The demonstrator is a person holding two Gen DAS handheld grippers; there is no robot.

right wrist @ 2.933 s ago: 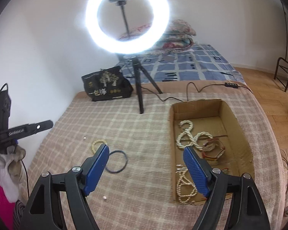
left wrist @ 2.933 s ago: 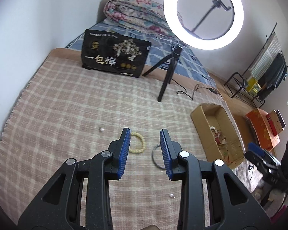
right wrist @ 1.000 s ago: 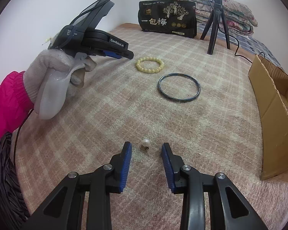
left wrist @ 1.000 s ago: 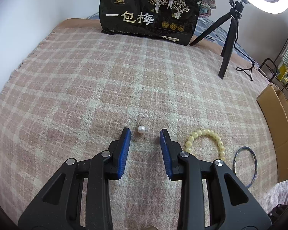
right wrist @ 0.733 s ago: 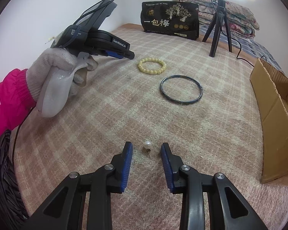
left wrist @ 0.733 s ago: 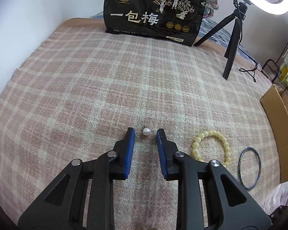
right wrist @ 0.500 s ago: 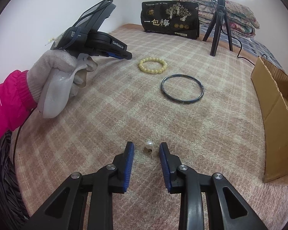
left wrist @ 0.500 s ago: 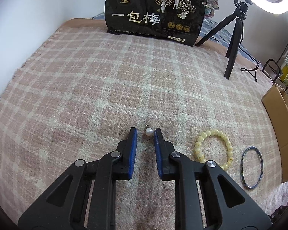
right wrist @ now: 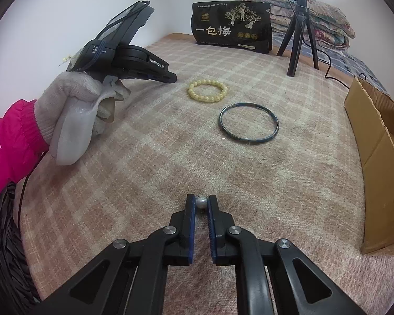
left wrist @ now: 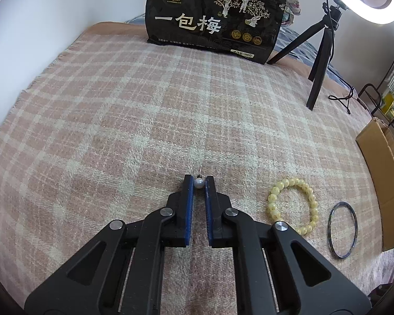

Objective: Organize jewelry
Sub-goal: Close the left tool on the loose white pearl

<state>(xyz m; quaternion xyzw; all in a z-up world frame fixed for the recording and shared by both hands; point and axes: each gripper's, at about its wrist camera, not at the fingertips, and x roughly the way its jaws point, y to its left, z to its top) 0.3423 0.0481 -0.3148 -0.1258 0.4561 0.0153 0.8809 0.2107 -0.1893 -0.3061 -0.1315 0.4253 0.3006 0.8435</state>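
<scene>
My left gripper (left wrist: 198, 179) is shut on a white pearl earring (left wrist: 198, 183) with a thin pin, on the checked blanket (left wrist: 118, 120). My right gripper (right wrist: 201, 201) is shut on a second pearl earring (right wrist: 201, 203) near the blanket's front. A yellow bead bracelet (left wrist: 293, 206) (right wrist: 207, 91) and a dark bangle (left wrist: 342, 229) (right wrist: 249, 122) lie loose between them. The cardboard box (left wrist: 380, 183) (right wrist: 375, 157) stands at the right. The left gripper (right wrist: 172, 78) also shows in the right wrist view, held by a gloved hand (right wrist: 73, 110).
A black snack bag (left wrist: 215, 18) (right wrist: 231, 30) stands at the far edge. A ring light tripod (left wrist: 320, 52) (right wrist: 299, 31) stands at the back right, its cable (left wrist: 341, 98) trailing. Folded bedding (right wrist: 323, 18) lies beyond. A wall runs along the left.
Both grippers have closed from open around their pearl earrings to pinching them. The left gripper also moved forward a little.
</scene>
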